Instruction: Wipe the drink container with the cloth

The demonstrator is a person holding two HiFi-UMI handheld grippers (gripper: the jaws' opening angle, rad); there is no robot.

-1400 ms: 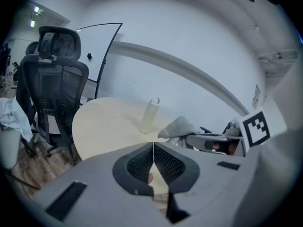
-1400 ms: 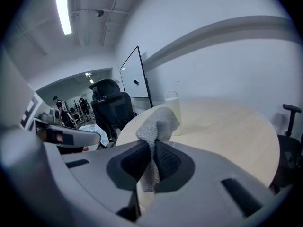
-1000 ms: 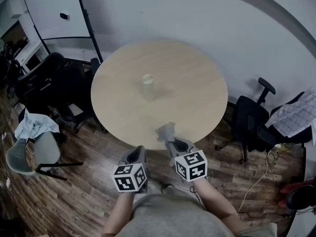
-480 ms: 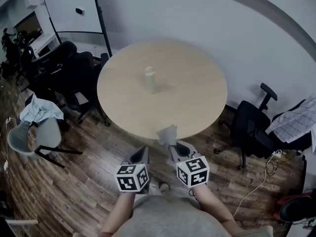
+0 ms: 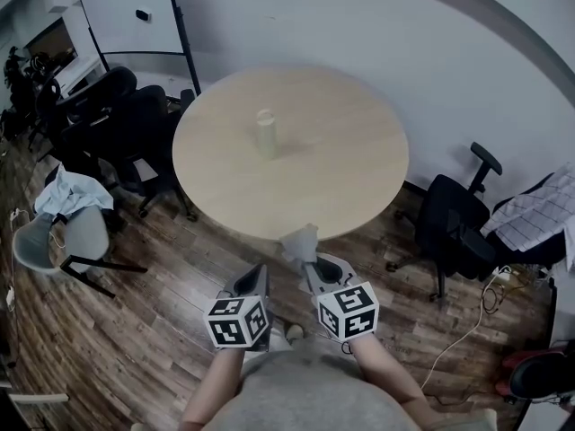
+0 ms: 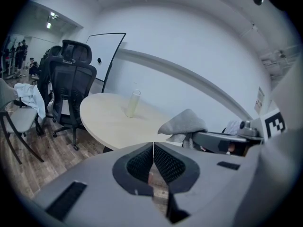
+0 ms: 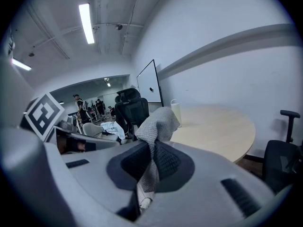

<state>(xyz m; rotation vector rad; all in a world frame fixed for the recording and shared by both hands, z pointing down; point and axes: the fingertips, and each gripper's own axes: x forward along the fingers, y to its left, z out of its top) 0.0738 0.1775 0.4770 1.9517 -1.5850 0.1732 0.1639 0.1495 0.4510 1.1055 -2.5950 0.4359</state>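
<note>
- Pale, translucent cylindrical drink container (image 5: 266, 134) stood upright on the round light-wood surface (image 5: 350, 178), left of centre, with nothing touching it.
- Crumpled grey woven cloth (image 5: 301, 241) was off the surface. In the head view it sat just past the near edge, well apart from the drink container.
- Right tool (image 7: 152, 157) was clamped on the cloth: jaws pinched a fold, the bulk bunched above the tips, and a tail hung below.
- Left tool (image 6: 154, 157) was closed with nothing in it, jaws meeting pad to pad. It sat beside the right tool, low in front of the person's torso.
- Change over the last second: hardly any in the tools, which kept the same side-by-side posture and the same grip on the cloth.
- The surface and drink container slid a bit up the head view. The cloth went from overlapping the near edge to sitting just clear of it.
- That looked like a head or body shift, not a reach.
- Meaning: wiping hadn't started. Cloth was secured and the drink container untouched, so the whole approach was still to do.
- Next move would probably need the left tool opened to steady the drink container. A light upright one could tip or skid under a one-sided wipe.
- Surroundings: black office chairs (image 5: 108, 124) at left and another at right, whiteboard (image 5: 126, 12) by the wall, dark wood-plank floor (image 5: 153, 330).
</note>
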